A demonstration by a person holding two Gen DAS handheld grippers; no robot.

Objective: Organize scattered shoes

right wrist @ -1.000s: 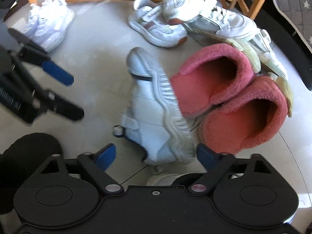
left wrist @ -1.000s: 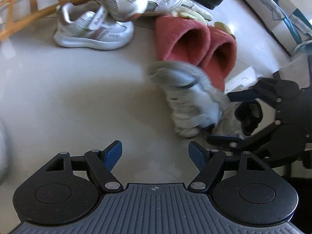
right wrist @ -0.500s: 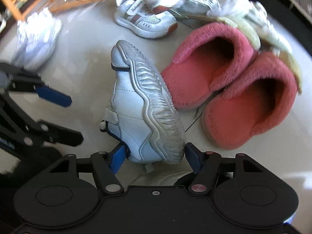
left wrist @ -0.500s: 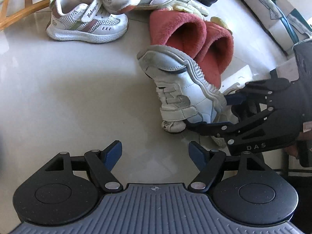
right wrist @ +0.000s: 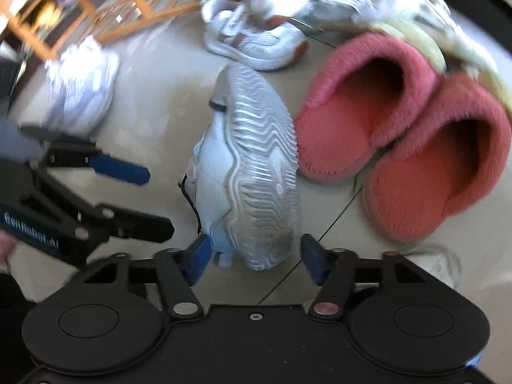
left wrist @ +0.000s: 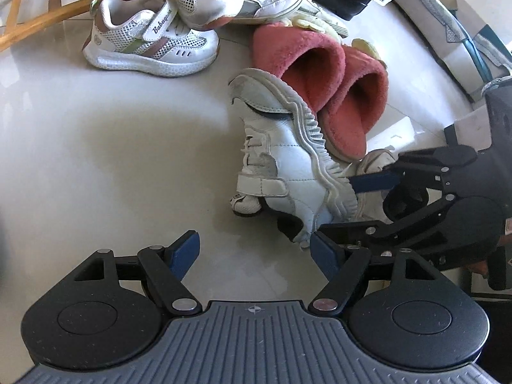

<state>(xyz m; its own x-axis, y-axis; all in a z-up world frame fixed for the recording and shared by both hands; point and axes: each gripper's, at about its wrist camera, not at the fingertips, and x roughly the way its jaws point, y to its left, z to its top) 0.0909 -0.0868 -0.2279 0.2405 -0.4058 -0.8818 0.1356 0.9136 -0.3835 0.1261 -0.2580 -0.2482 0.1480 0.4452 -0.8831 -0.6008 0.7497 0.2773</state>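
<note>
A white strapped sneaker is tipped on its side, ridged sole facing up in the right wrist view, toe against a pair of pink fuzzy slippers. My right gripper clasps its heel end, one blue pad on the upper and one at the sole, and its jaws are opening slightly. In the left wrist view the same sneaker sits between the right gripper's fingers. My left gripper hovers open over bare floor just left of the sneaker, with nothing between its pads.
A child's mesh sneaker lies beyond on the pale tile floor, other white shoes piled behind it beside a wooden rack. Another white sneaker lies far left. A second white shoe peeks out beneath the held one.
The right gripper closed around the white sneaker's heel and rolled it, so the sole now faces up. The left gripper stayed where it was.
</note>
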